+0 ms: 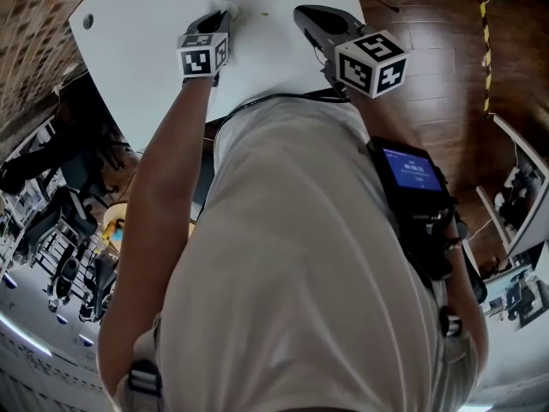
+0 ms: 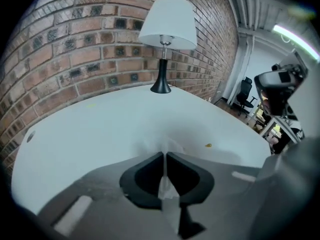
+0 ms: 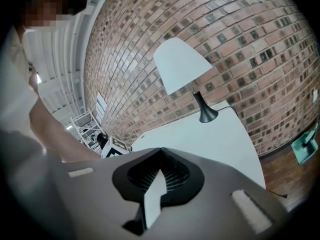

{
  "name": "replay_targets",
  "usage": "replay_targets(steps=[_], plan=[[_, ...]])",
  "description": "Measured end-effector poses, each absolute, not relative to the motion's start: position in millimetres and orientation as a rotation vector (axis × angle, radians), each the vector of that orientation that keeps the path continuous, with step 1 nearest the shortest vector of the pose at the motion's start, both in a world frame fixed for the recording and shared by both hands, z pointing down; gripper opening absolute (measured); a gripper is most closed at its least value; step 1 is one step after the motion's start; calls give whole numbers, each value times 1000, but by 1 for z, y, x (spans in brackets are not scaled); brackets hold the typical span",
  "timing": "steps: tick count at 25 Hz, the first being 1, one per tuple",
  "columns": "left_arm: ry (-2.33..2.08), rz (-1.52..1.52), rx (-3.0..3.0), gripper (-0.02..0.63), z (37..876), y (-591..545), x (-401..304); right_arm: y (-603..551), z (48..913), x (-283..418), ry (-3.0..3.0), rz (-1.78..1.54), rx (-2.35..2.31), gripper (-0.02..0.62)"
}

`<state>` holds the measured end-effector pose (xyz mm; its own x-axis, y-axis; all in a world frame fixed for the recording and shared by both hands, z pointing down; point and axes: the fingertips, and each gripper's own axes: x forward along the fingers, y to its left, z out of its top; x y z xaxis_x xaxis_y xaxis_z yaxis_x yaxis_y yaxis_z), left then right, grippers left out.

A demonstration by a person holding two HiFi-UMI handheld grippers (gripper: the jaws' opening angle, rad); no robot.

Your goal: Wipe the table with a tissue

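Note:
My left gripper (image 1: 220, 15) points down at the white table (image 1: 146, 33) near its far side, shut on a crumpled white tissue (image 1: 229, 8). In the left gripper view the tissue (image 2: 170, 147) bulges out past the closed tips (image 2: 164, 155) and rests on the table (image 2: 100, 129). A small brown crumb (image 2: 208, 145) lies just to the right of it, also visible in the head view as a speck (image 1: 264, 13). My right gripper (image 1: 302, 12) hovers beside it over the table, shut with nothing between its jaws (image 3: 160, 150).
A lamp with a white shade (image 2: 167, 26) and black base stands at the table's back by the brick wall (image 2: 75, 44); the right gripper view shows it too (image 3: 181, 64). A wooden floor (image 1: 429, 50) lies right of the table. Office chairs and desks stand beyond.

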<state>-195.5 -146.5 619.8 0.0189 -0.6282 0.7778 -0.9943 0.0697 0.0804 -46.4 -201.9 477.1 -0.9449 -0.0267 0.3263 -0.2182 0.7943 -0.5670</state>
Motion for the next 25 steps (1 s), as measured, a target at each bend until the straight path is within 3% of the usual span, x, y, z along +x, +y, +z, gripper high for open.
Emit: replay_targets(steps=[10, 25], plan=[[-1462, 388, 1644, 25, 605, -123, -139, -261, 464, -6, -2741, 810, 459, 8], [-1207, 634, 1978, 25, 602, -140, -39, -254, 481, 10, -2724, 869, 503, 8]])
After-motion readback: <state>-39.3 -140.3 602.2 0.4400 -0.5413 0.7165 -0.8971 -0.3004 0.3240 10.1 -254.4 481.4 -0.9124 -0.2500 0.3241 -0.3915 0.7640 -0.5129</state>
